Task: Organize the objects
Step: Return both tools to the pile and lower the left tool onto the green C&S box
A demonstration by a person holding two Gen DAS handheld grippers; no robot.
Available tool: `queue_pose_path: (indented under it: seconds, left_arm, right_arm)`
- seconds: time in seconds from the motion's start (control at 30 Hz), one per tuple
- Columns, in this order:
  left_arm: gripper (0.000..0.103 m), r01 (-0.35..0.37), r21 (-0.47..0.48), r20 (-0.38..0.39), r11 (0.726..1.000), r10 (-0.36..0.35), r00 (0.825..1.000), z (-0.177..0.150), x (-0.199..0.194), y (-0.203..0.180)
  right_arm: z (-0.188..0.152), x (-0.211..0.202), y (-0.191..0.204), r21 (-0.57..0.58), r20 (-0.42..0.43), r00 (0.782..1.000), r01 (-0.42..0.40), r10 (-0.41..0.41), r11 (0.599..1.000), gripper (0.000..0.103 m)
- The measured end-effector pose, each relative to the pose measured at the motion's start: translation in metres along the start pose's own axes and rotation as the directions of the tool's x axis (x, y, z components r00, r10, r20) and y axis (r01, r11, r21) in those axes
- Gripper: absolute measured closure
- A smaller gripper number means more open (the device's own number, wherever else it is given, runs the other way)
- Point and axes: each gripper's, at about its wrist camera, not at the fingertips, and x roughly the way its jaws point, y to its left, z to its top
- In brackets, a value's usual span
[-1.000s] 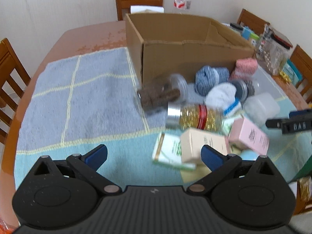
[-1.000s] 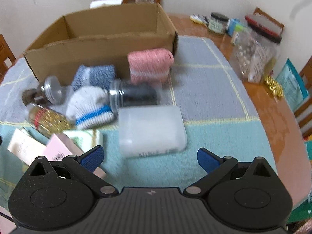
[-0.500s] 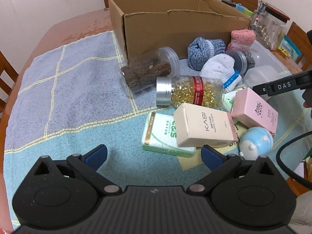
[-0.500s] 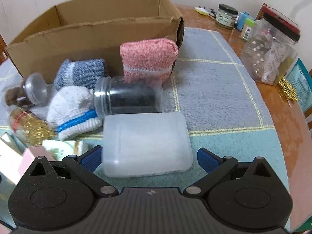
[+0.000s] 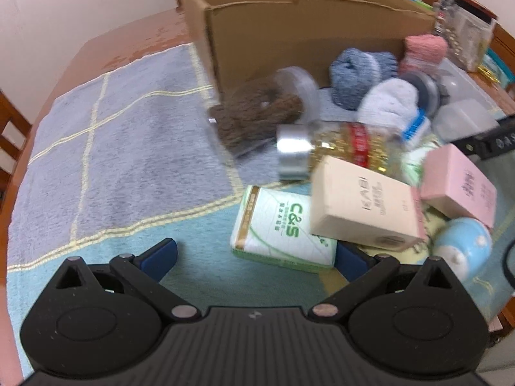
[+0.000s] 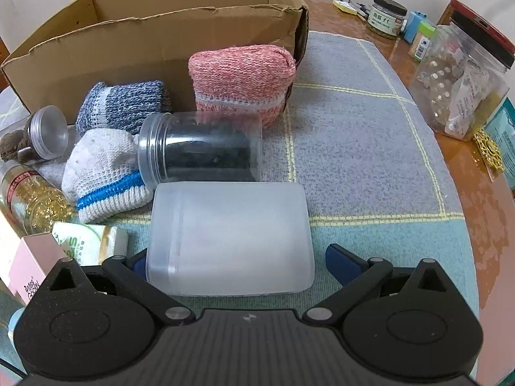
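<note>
An open cardboard box (image 6: 154, 41) (image 5: 305, 22) stands at the back of the mat. In front of it lie rolled socks in pink (image 6: 241, 77), blue (image 6: 124, 104) and white (image 6: 103, 173), a jar of dark contents (image 6: 199, 149), a brown-filled jar (image 5: 260, 112) and a bottle of gold capsules (image 5: 338, 148). My right gripper (image 6: 236, 260) is open, its fingers on either side of the near end of a frosted plastic container (image 6: 228, 234). My left gripper (image 5: 254, 254) is open just before a green tissue pack (image 5: 283, 228), with a cream carton (image 5: 360, 202), pink carton (image 5: 460, 183) and pale blue figurine (image 5: 463, 244) to its right.
The wooden table (image 6: 492, 212) carries a grey and teal mat (image 6: 354, 128). At its right edge stand a clear tub with a red lid (image 6: 463, 74), a small jar (image 6: 386, 16) and gold trinkets (image 6: 489, 148). Wooden chairs (image 5: 9, 125) surround the table.
Both grippers have moved forward and lower towards the objects. The frosted container now lies between the right fingers; the tissue pack is now close in front of the left gripper.
</note>
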Motion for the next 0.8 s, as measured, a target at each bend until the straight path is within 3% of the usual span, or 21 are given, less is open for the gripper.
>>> queue_pose_path:
  seconds: [0.3,0.53,0.8]
  left_arm:
    - [0.001,-0.082,-0.048,-0.005,0.996,0.082,0.997,0.008,0.004,0.031]
    - [0.005,-0.068,-0.020,0.028,0.997,0.069,0.997,0.016,0.008,0.025]
    - [0.019,-0.009,-0.042,0.039,0.999,0.010,0.999,0.026,0.014,0.023]
  right_arm:
    - [-0.001,0.000,-0.002,-0.036,0.016,1.000,-0.024,0.024,0.999,0.000]
    - [-0.008,-0.001,-0.004,-0.059,0.065,0.997,-0.038,0.042,0.998,0.000]
    - [-0.008,-0.001,-0.004,-0.062,0.069,0.997,-0.042,0.046,0.997,0.000]
